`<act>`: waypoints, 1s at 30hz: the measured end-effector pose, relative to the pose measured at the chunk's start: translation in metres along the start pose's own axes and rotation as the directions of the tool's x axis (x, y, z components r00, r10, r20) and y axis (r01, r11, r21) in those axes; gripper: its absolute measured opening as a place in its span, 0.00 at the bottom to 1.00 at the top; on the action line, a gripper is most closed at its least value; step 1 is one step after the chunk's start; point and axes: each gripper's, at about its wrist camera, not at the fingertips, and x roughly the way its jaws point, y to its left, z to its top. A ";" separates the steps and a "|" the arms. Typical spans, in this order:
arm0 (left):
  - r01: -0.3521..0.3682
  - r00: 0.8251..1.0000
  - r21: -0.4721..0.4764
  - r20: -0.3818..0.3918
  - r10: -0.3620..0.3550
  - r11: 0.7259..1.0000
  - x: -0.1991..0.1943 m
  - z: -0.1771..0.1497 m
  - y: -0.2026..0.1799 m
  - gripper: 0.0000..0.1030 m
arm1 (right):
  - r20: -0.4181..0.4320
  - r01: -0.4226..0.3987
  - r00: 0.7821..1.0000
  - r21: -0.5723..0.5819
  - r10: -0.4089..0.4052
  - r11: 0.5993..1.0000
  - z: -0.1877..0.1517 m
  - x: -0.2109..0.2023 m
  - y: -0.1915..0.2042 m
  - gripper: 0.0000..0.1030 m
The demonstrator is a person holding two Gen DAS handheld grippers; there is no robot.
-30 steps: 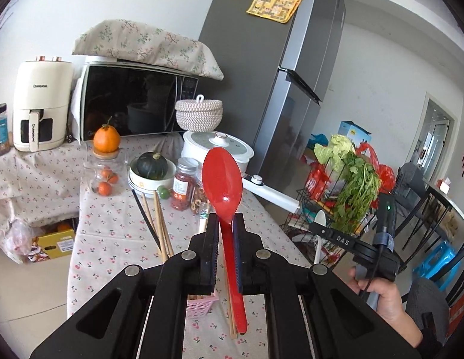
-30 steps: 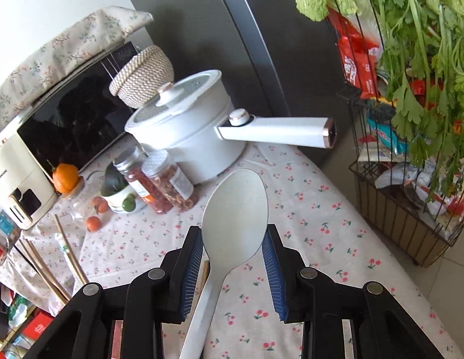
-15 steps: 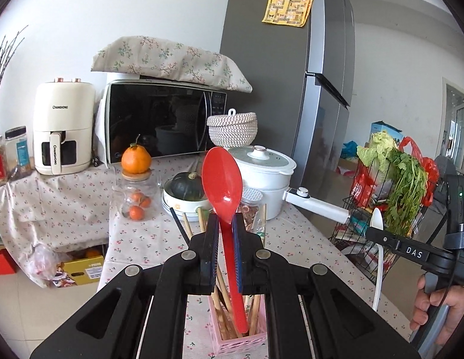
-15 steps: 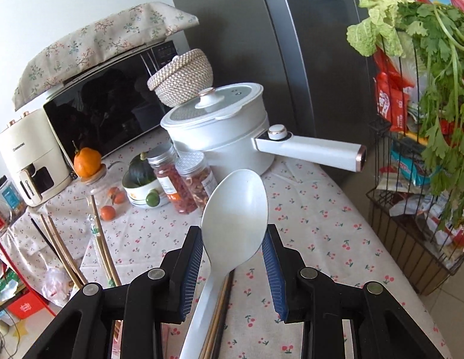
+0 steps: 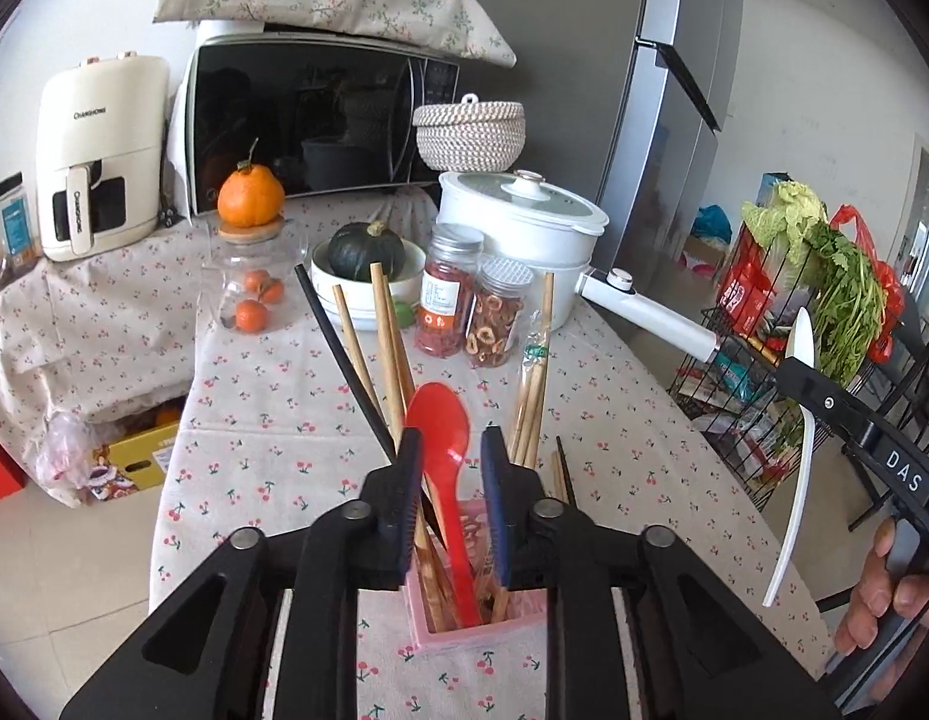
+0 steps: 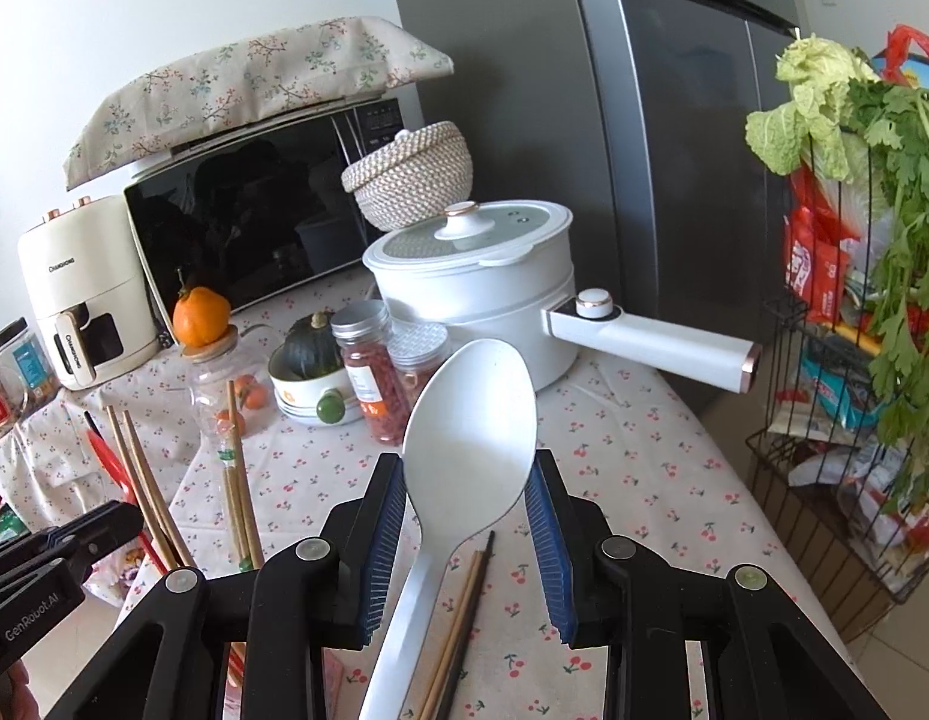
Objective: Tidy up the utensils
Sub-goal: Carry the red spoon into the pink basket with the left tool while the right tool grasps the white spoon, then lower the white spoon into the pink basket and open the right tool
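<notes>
A red spoon (image 5: 441,456) stands handle-down in a pink utensil holder (image 5: 464,630) with several wooden chopsticks (image 5: 387,354) and one black one. My left gripper (image 5: 446,456) is open, its jaws either side of the spoon's bowl and apart from it. My right gripper (image 6: 467,474) is shut on a white spoon (image 6: 470,438), bowl up; it also shows in the left wrist view (image 5: 801,450) at the right. A loose pair of chopsticks (image 6: 464,606) lies on the tablecloth below the white spoon. The red spoon (image 6: 107,462) shows at the left of the right wrist view.
On the floral tablecloth (image 5: 272,420) stand a white pot with a long handle (image 5: 524,240), two spice jars (image 5: 449,294), a bowl with a dark squash (image 5: 365,264) and a jar with an orange on top (image 5: 251,264). Microwave and air fryer stand behind. A wire vegetable rack (image 6: 854,420) is right.
My left gripper opened and let go of the red spoon, which now stands lower in the pink holder. The right gripper still holds the white spoon, moved slightly nearer the holder.
</notes>
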 end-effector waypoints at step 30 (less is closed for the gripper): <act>-0.194 0.942 -0.111 -0.297 0.154 0.975 -0.024 -0.033 0.080 0.88 | 0.218 0.115 0.974 -0.216 -0.067 0.970 -0.033 0.053 0.138 0.36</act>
